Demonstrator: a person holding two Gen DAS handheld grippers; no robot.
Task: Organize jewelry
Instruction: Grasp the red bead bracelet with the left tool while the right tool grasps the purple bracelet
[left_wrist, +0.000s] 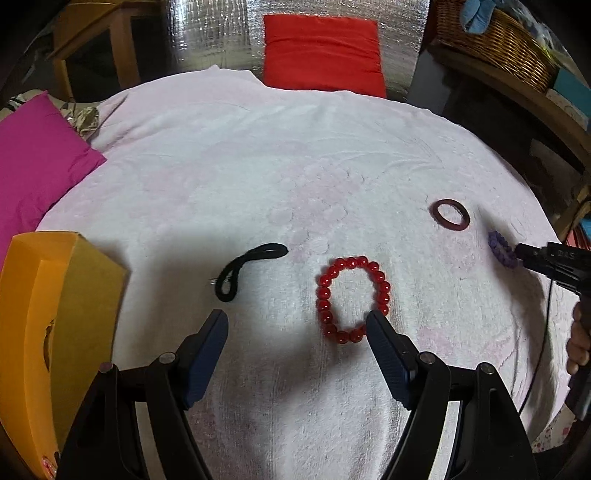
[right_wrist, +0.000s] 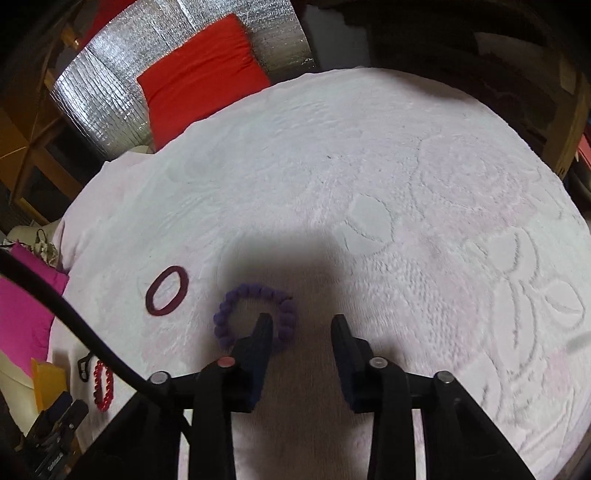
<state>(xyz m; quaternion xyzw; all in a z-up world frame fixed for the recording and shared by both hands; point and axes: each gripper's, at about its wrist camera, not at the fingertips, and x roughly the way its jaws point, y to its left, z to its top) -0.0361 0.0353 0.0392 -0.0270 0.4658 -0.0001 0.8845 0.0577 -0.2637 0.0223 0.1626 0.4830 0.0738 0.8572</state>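
My right claw (right_wrist: 301, 323) is low over the pink blanket (right_wrist: 369, 155), its jaws apart with a clear gap and nothing pressed between them. The left finger (right_wrist: 263, 325) stands inside the ring of the purple bead bracelet (right_wrist: 255, 317), so one side of the ring lies between the two fingers. I judge I am at the step of taking this bracelet; next I must close on that side and lift it. A little further and to the left lies the dark red ring (right_wrist: 167, 290), apart from the bracelet.

My left claw (left_wrist: 297, 325) hangs wide open and empty. Its right finger (left_wrist: 380, 332) is just at the near side of the red bead bracelet (left_wrist: 352, 299). Ahead to the left is the black cord (left_wrist: 243, 271), and beside the claw on the left the yellow box (left_wrist: 55, 314), probably where the pieces go.
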